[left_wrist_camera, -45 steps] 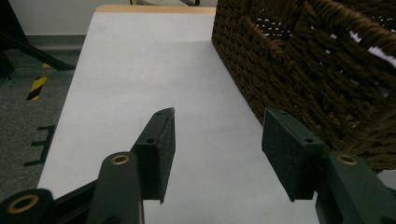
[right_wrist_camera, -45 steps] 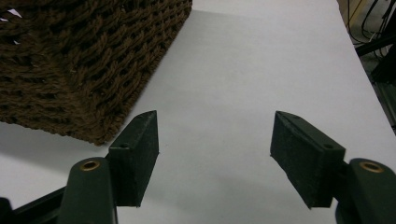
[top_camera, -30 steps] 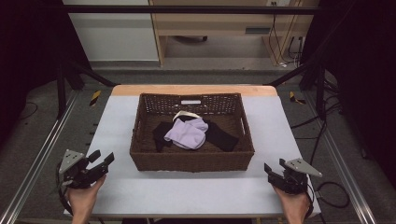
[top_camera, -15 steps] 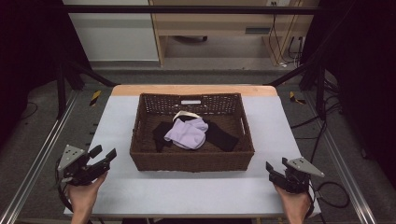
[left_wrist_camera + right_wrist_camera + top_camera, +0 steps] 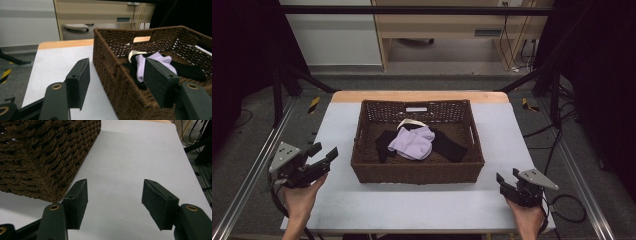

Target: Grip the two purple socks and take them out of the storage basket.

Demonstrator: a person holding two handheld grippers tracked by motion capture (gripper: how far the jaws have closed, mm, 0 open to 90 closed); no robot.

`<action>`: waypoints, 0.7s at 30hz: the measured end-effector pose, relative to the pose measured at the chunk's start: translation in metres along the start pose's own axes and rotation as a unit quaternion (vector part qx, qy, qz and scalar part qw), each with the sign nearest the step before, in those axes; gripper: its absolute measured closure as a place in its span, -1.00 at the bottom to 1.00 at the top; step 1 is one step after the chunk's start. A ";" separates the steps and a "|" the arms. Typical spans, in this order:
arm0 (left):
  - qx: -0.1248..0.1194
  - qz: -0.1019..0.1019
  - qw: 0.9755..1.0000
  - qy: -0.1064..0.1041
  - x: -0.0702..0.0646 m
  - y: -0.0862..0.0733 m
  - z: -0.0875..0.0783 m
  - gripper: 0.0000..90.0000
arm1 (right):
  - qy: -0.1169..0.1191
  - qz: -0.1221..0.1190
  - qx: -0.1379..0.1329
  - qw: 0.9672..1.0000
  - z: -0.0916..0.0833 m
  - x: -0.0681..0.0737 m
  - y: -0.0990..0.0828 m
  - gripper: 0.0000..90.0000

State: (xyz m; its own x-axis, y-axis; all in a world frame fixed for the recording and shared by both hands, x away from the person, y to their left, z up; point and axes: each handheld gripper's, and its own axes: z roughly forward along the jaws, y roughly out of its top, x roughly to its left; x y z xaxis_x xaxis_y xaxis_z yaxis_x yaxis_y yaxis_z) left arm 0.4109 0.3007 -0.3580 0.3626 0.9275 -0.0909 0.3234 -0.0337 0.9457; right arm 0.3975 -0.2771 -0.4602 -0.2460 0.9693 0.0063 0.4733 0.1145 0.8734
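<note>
A rectangular dark-brown woven wicker basket (image 5: 418, 170) is seen at the centre of the high view, resting on the pale grey bench (image 5: 412, 205), whose far edge is trimmed in light wood. Inside the basket, a lilac fabric item (image 5: 412, 142) is laid on top of black fabric pieces (image 5: 449, 145), with a cream-coloured band (image 5: 408, 122) visible at its far side. A small white label (image 5: 416, 109) is fixed to the basket's far wall.

The left tool (image 5: 323, 154) is held at the lower left of the high view, just beside the basket's left wall and raised above the bench. Its jaws are spread wide and nothing is gripped between them. In the left gripper view, the left tool (image 5: 117, 75) is aimed so that the basket's near corner (image 5: 110, 72) lies between the pads.

The right tool (image 5: 508, 181) is held at the lower right of the high view, apart from the basket's right corner. In the right gripper view, the right tool (image 5: 115, 200) is shown with its jaws wide apart and empty, bare bench surface (image 5: 130, 160) lying between them and the basket corner (image 5: 50, 157) at the upper left.
</note>
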 end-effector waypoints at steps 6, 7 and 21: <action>-0.005 0.015 1.000 -0.010 -0.013 0.018 0.011 -0.18 | 0.002 -0.001 -0.004 1.000 0.000 0.001 0.000 -0.17; -0.005 0.016 1.000 -0.013 -0.015 0.020 0.014 -0.18 | 0.003 0.000 -0.004 1.000 0.000 0.001 0.000 -0.17; 0.005 0.025 0.999 -0.038 -0.040 0.041 0.051 -0.19 | 0.004 0.002 -0.004 1.000 0.002 0.000 0.001 -0.17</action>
State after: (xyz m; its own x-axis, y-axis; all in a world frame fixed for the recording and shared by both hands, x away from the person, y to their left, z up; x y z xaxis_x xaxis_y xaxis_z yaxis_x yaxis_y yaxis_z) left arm 0.4539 0.2430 -0.3319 0.4434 0.8938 -0.0670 0.3121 -0.0839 0.9464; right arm 0.3994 -0.2764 -0.4607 -0.2510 0.9679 0.0141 0.4676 0.1085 0.8772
